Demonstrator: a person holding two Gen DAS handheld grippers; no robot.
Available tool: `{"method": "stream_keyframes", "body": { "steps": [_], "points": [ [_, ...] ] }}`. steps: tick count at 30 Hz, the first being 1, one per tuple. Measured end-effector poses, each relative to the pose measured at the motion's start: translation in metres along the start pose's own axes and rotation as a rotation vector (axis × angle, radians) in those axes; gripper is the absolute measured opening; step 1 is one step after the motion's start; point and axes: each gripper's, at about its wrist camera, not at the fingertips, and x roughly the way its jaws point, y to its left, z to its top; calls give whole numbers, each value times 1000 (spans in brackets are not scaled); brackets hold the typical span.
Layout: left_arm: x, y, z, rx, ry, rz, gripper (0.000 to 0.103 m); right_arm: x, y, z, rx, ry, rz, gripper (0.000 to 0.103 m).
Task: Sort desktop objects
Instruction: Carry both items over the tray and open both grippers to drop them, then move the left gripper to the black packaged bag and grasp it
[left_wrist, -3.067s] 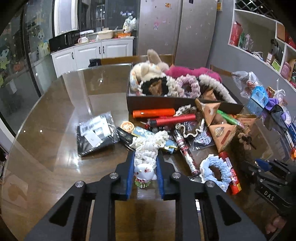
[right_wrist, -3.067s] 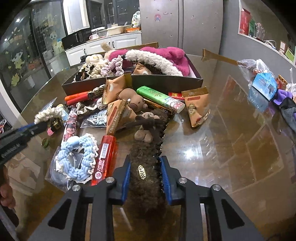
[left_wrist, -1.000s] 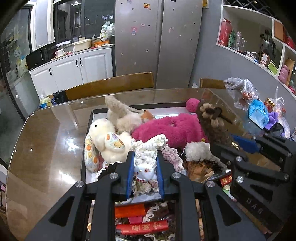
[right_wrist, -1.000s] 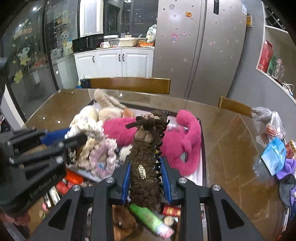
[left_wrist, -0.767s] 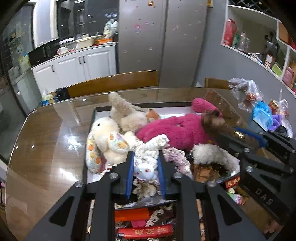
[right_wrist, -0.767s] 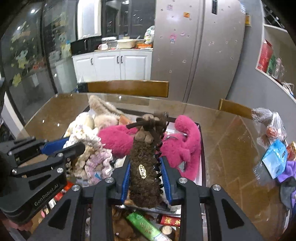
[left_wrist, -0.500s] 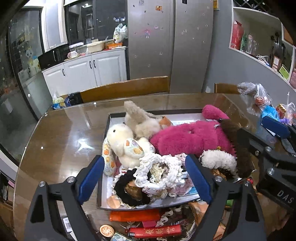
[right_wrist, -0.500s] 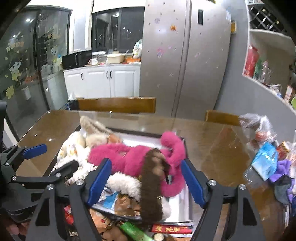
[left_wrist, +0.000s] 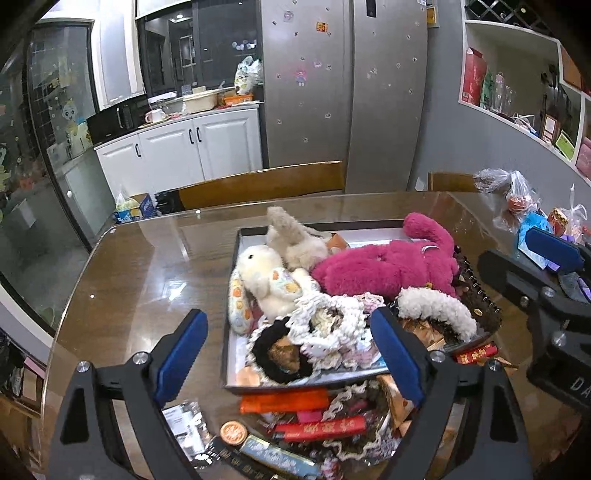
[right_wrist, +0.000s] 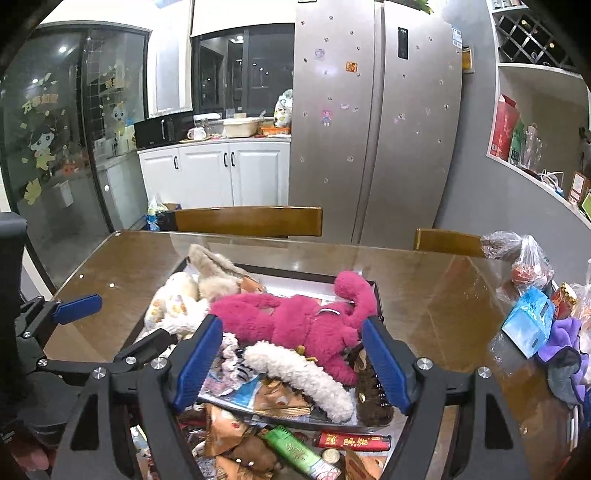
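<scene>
1. I have the left gripper (left_wrist: 288, 350) spread wide, nothing between its blue rubber pads; its jaws have just been opening, and they frame the near end of the tray (left_wrist: 229, 332).
2. My right gripper (right_wrist: 291, 360) is also wide and empty, jaws likewise just opened, hanging over the tray's near right part.
3. The tray is a shallow, dark-walled rectangle with a pale floor, sitting on the glossy glass-topped wooden table (left_wrist: 147, 273).
4. Inside the tray, near end: the knitted white scrunchie (left_wrist: 325, 321), looped and bobbly, lies on a fuzzy black scrunchie (left_wrist: 273, 350).
5. At the tray's right edge: the brown claw clip (right_wrist: 371, 395), shaggy pile with dark teeth, lies partly over the rim, beside a curved white fleece headband (right_wrist: 299, 373).
6. Middle of the tray: a long magenta plush toy (left_wrist: 384, 266), deep pile, sprawled crosswise. To its left, a cream plush rabbit (left_wrist: 266, 280) with printed ears.
7. Just outside the tray's near wall: a loose heap of flat red lighters (left_wrist: 321, 430), a green lighter (right_wrist: 295, 450), a round copper coin-like disc (left_wrist: 233, 432), and crinkled foil snack packets (right_wrist: 225, 428).
</scene>
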Motion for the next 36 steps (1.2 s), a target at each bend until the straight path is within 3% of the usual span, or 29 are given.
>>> {"method": "stream_keyframes", "body": {
  "steps": [11, 19, 24, 31, 36],
  "points": [
    [-60, 37, -29, -40, -33, 35, 91, -49, 25, -13, -31, -38, 20, 80],
    [-102, 83, -82, -91, -26, 66, 96, -76, 48, -46, -38, -25, 32, 80],
    [-116, 99, -108, -99, -14, 80, 97, -92, 61, -67, -47, -9, 31, 80],
    [-129, 111, -118, -111, -26, 81, 97, -111, 72, -73, -38, -32, 30, 80],
    [-113, 113, -129, -121, 3, 76, 97, -105, 74, -84, -31, -7, 21, 80]
  ]
}}
